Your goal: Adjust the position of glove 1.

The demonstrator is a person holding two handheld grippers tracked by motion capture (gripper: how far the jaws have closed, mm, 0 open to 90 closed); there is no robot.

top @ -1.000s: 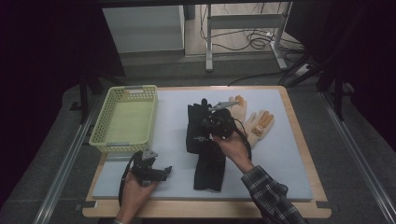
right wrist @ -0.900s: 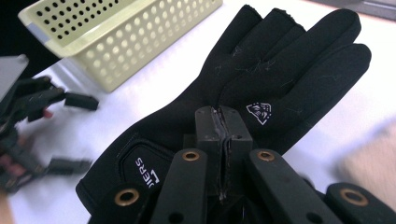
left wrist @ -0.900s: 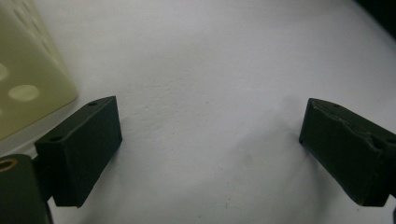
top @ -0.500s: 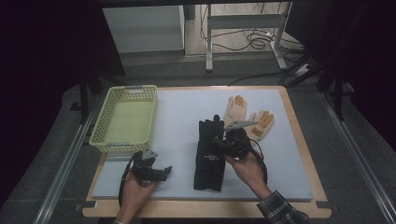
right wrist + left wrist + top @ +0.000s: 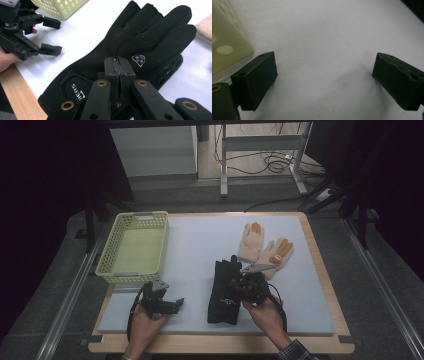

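Note:
A black glove (image 5: 224, 295) lies flat on the white mat (image 5: 200, 240), fingers pointing away from the person; a second black glove (image 5: 170, 72) peeks out beneath it. My right gripper (image 5: 235, 287) rests over its palm, and in the right gripper view it (image 5: 120, 63) is shut, pinching the glove's fabric (image 5: 140, 40). My left gripper (image 5: 175, 304) rests low on the mat at the near left, open with nothing between its fingers (image 5: 254, 80). It also shows as the left gripper (image 5: 51, 36) beyond the glove in the right gripper view.
A pale yellow basket (image 5: 131, 272) stands at the left of the mat, close beside the left gripper. Two beige gloves with orange fingertips (image 5: 252, 240) (image 5: 277, 252) lie behind the black glove at the right. The wooden table edge (image 5: 220, 342) runs along the front.
My right gripper has pulled back toward the person, and the black glove has slid with it away from the beige gloves. The left gripper has stayed put.

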